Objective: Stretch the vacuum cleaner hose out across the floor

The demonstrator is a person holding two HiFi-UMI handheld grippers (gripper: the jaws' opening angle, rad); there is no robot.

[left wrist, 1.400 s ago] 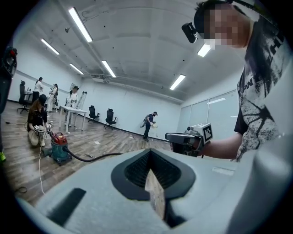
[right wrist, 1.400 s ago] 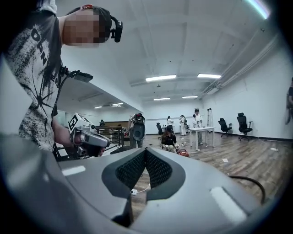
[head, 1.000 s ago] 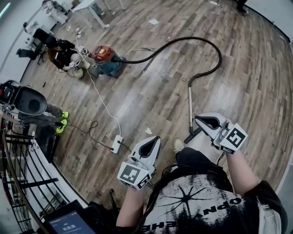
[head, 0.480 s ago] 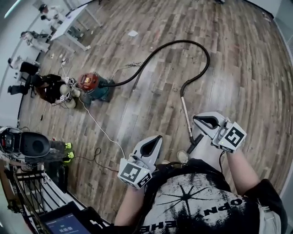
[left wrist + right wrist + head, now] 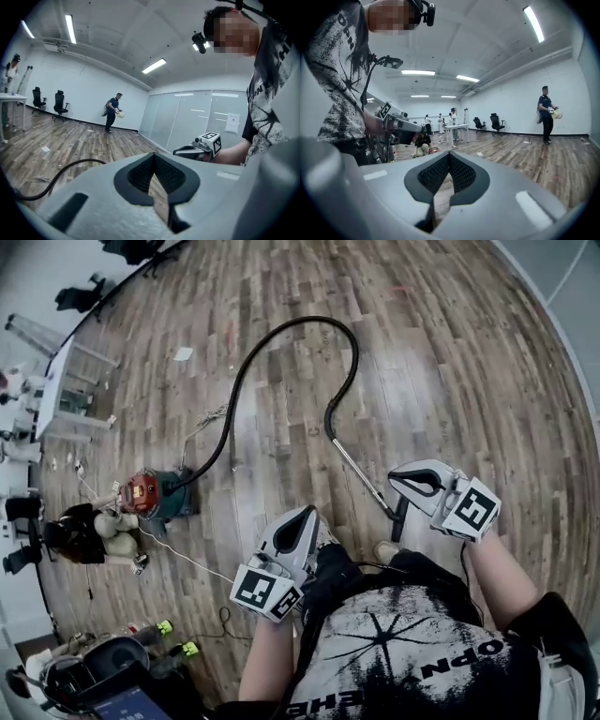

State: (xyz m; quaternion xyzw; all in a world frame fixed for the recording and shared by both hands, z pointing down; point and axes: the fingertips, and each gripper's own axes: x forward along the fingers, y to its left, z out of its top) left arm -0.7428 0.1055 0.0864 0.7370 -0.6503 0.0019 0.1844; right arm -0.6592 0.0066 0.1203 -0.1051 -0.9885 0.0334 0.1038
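Note:
The vacuum canister (image 5: 155, 493), red on top and teal below, stands on the wood floor at the left. Its black hose (image 5: 281, 329) arcs away, bends round and comes back to a metal wand (image 5: 361, 476). The wand ends in a dark floor nozzle (image 5: 401, 519) near my feet. My left gripper (image 5: 309, 515) is shut and empty in front of my body, apart from the wand. My right gripper (image 5: 396, 480) is shut and empty too, just right of the nozzle. In the left gripper view a stretch of hose (image 5: 56, 174) lies beyond the shut left gripper (image 5: 153, 157). The right gripper (image 5: 449, 153) points towards the room's far side.
A white power cable (image 5: 187, 559) runs from the canister. A person (image 5: 84, 535) crouches beside it. A white table (image 5: 66, 390) stands at the left, a dark machine (image 5: 103, 662) at the lower left. Another person (image 5: 546, 119) stands far off. A paper scrap (image 5: 183, 353) lies on the floor.
The view has swung round: canister and hose have slid left and down in the head view, the wand now slants towards my feet. Both grippers stayed shut and empty before my body.

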